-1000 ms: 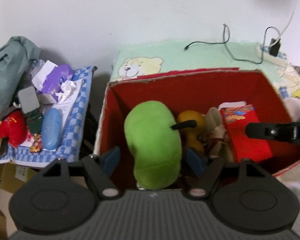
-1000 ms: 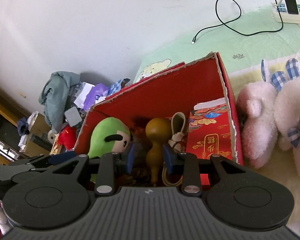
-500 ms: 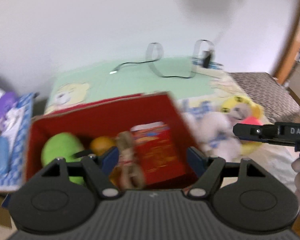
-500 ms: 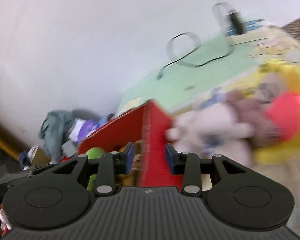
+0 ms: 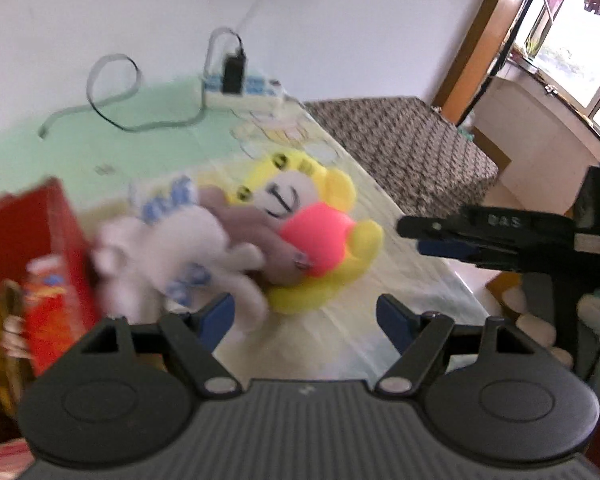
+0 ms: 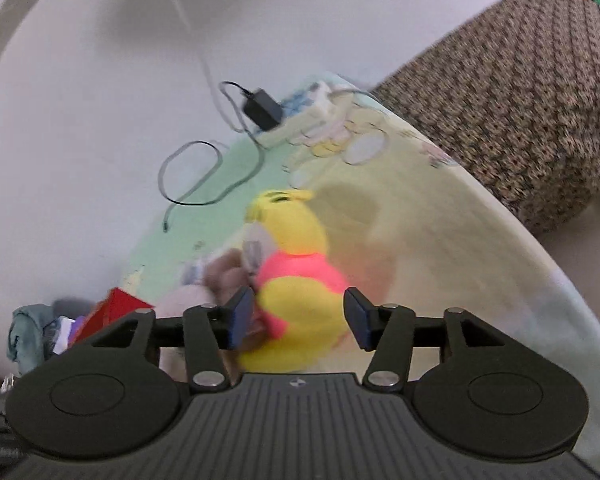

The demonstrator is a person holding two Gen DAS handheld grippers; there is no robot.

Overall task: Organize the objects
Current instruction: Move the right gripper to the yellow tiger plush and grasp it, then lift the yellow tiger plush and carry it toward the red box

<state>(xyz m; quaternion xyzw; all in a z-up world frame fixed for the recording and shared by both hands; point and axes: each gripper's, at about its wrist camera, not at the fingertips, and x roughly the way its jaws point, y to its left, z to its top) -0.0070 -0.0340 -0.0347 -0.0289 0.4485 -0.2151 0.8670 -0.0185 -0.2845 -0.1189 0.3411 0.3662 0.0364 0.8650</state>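
A yellow plush bear in a pink shirt (image 5: pixel 320 236) lies on the pale blanket, with a brownish plush and a white plush bunny (image 5: pixel 172 252) against its left side. The red box (image 5: pixel 28 232) with toys inside stands at the far left. My left gripper (image 5: pixel 306 318) hovers above the blanket just in front of the plush toys, its jaws opening and nothing between them. In the right wrist view my right gripper (image 6: pixel 298 318) hangs over the yellow bear (image 6: pixel 300 304), jaws opening, with the bear seen between the pads but not pressed. From the right, the right gripper (image 5: pixel 452 240) reaches into the left wrist view.
A white power strip (image 5: pixel 242 94) with a black charger and a looping cable (image 6: pixel 192 184) lies at the back of the blanket by the wall. A brown patterned mattress (image 6: pixel 520 100) adjoins on the right. Clutter and a grey cloth (image 6: pixel 24 332) sit left of the box.
Both views have swung from the inside of the red box rightward to the plush toys on the blanket. Both grippers' jaws stand wider than before, the right one clearly so.
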